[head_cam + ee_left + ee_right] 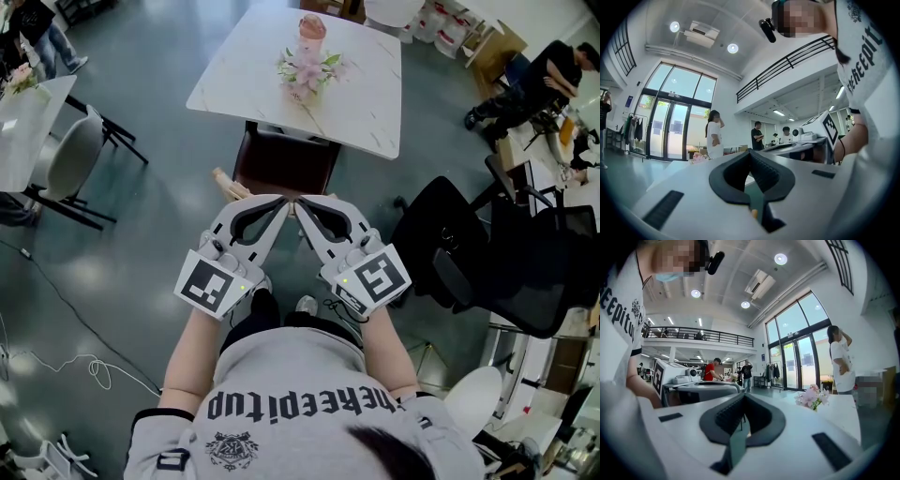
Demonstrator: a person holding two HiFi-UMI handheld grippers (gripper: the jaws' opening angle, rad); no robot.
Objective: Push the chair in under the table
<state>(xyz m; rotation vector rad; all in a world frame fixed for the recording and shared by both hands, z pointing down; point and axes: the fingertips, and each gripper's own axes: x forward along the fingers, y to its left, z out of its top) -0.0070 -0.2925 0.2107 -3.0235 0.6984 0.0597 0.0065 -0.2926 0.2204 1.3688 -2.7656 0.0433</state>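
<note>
The grey floor fills most of the head view. The white marble tabletop sits at the upper centre of the frame. To the right of your arms stands a black office chair, well clear of the work.

The dark brown chair is just below the tabletop's near edge, at the frame's centre. Its far end is tucked beneath that edge, and the rest is out in the open towards you.

Your left forearm and right forearm come up from the bottom of the frame, angled inwards so the two tools form a narrow V. You hold both level, aimed across at the chair.

The left claw is closed with nothing between its jaws; its own view shows the dark pads meeting at the tip. The right claw is closed and empty too, its pads together in its own view. The two tips lie just beside each other at the chair's near edge. Whether they touch it, you cannot tell from here.

A small bunch of pink flowers stands on the tabletop, and the right gripper view catches it at mid-right.
</note>
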